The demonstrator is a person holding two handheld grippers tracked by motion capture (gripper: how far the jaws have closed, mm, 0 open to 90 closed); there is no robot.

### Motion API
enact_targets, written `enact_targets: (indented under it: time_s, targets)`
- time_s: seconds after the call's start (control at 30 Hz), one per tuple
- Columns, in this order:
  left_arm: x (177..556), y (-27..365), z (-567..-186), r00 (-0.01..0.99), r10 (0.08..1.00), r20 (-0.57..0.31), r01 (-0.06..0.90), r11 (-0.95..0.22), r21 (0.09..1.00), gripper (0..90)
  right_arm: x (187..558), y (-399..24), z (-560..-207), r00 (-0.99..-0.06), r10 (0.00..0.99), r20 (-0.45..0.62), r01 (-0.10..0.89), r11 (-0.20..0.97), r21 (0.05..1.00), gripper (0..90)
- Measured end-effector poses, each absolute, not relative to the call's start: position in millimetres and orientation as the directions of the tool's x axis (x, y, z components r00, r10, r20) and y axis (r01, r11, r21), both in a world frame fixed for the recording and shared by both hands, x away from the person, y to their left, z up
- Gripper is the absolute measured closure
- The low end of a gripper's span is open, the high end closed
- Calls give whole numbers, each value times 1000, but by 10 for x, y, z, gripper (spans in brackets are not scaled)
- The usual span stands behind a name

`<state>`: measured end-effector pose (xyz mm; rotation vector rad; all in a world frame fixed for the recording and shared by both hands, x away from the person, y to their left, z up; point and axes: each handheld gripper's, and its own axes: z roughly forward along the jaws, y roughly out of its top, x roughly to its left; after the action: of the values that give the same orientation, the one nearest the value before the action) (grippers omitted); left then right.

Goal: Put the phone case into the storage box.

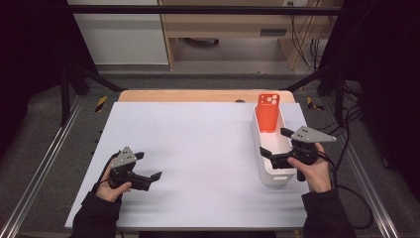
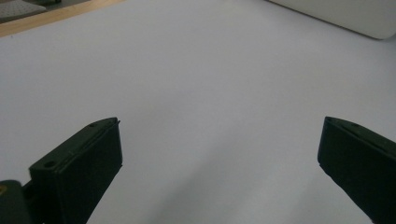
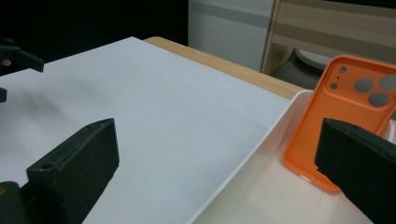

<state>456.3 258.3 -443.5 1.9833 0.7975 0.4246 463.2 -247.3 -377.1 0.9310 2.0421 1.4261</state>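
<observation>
An orange phone case [image 1: 268,112] leans upright against the far end of a long white bin [image 1: 274,174] at the right of the table. In the right gripper view the orange phone case [image 3: 338,112] stands inside the white bin [image 3: 243,163], camera holes up. My right gripper [image 1: 276,143] hovers open over the bin's near half, its jaws [image 3: 217,161] wide apart with nothing between them. My left gripper [image 1: 148,166] rests low at the table's front left, open and empty [image 2: 219,154] above the bare white sheet.
A white sheet [image 1: 198,148] covers the table, with a wooden edge [image 1: 198,95] at the back. Black frame bars and metal rails run along both sides. Cables hang at the right. A corner of the bin [image 2: 355,18] lies ahead of the left gripper.
</observation>
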Motion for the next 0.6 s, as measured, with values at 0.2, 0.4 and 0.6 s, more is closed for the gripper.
enact_targets:
  time_s: [0.2,0.4,0.6]
  targets:
    - [4556,2595,-4418,728,686,-24,358,-350,866,0,4501,-2585,-3960,-665,747,14,261,215,941,4]
    - [4536,2602,-4394,733,681,-16,342,-347,873,0,4375,-2746,-4080,-651,758,33,233,159,959,3]
    - [4529,2610,-4371,733,680,-11,330,-341,880,0,4335,-2866,-4186,-644,763,51,262,158,952,3]
